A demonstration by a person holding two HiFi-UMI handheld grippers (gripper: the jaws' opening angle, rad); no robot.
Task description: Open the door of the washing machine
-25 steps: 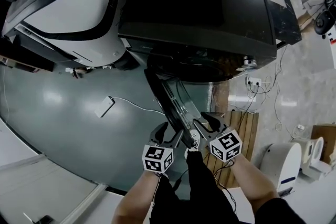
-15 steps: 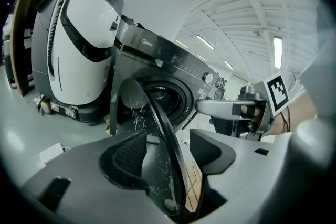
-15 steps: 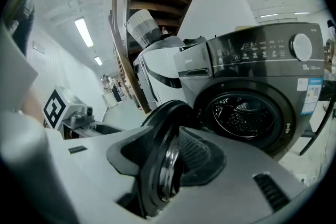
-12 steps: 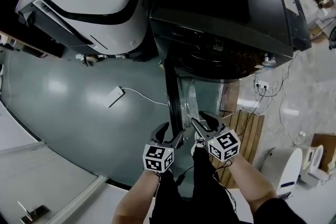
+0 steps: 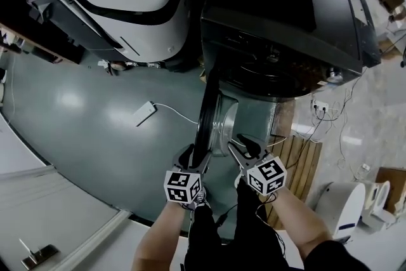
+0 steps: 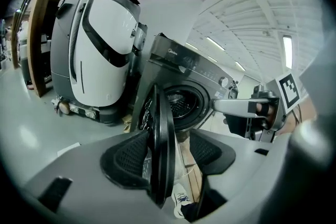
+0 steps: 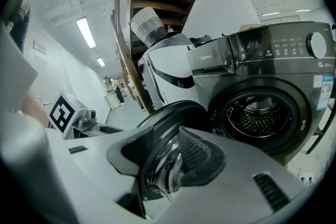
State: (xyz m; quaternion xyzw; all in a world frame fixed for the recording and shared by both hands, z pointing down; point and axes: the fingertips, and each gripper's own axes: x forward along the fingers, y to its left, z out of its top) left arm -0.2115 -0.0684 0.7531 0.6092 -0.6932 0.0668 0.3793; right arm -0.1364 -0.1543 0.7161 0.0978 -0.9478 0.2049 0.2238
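While the person is standing square in front of the dark washing machine (image 5: 285, 41), its round door (image 5: 208, 111) is hanging well away from the front. It is reaching out toward them and showing edge-on from above. The drum mouth (image 7: 260, 115) is lying fully exposed behind it, so I am judging the opening as nearly done.

The left gripper (image 5: 195, 160) is straddling the door's outer rim at the free end, far from the hinge. That looks like the sensible place to be working, since a pull there is getting the most swing. Its tongs are standing spread, not pinched. The pad on the door's outer face is sitting against the rim, while the other pad is keeping a clear gap on the glass side. To me it is working more as a hook than a clamp, which suits a door that is only turning on its hinge.

The right gripper (image 5: 244, 146) is hovering just beside the door's inner face, with its tongs spread wide too. The bulging glass is showing between them in its own view. I cannot tell whether either pad is touching it, and I take it as steadying or waiting.

A white machine (image 5: 127, 3) is standing close on the hinge side, so the door may be nearing the end of its free travel.
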